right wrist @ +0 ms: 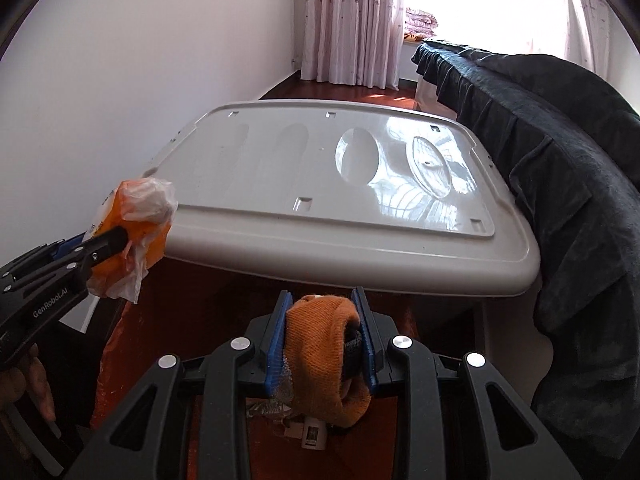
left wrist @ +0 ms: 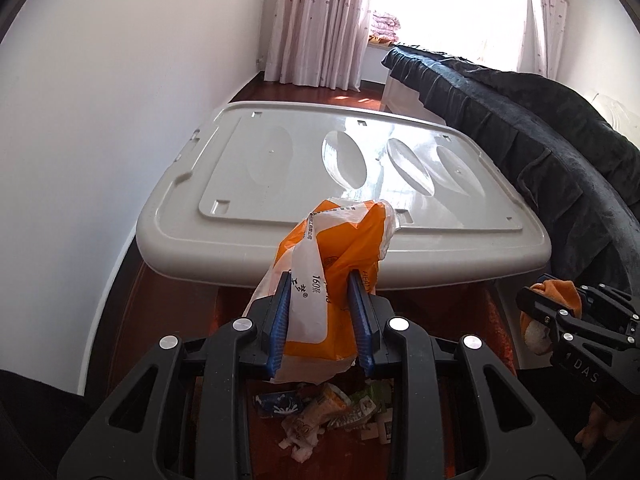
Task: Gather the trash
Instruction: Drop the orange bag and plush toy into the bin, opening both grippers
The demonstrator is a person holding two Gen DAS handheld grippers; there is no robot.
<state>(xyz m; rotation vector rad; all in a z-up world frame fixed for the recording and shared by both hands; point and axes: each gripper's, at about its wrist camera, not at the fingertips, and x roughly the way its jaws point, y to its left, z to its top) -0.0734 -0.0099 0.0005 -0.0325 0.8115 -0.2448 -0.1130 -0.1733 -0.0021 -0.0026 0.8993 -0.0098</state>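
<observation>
My left gripper point(left wrist: 319, 280) is shut on a crumpled orange and white plastic wrapper point(left wrist: 352, 240), which sticks up past the blue pads. Below it lies a pile of loose trash point(left wrist: 320, 408): wrappers, paper scraps and small cartons on a reddish surface. My right gripper point(right wrist: 323, 296) is shut on an orange knit sock point(right wrist: 320, 332) that droops over more trash scraps point(right wrist: 312, 432). Each gripper shows in the other's view: the right gripper point(left wrist: 528, 298) with the sock point(left wrist: 560, 292) at the right edge, the left gripper point(right wrist: 120, 236) with the wrapper point(right wrist: 140, 208) at the left.
A large grey plastic lid point(left wrist: 344, 184) spans the space just ahead of both grippers. A bed under a dark blanket point(left wrist: 560, 160) runs along the right. A white wall point(left wrist: 120, 100) closes the left. Thin orange-red plastic sheeting point(right wrist: 116, 344) hangs below the left gripper. A person's hand point(right wrist: 24, 384) holds that gripper.
</observation>
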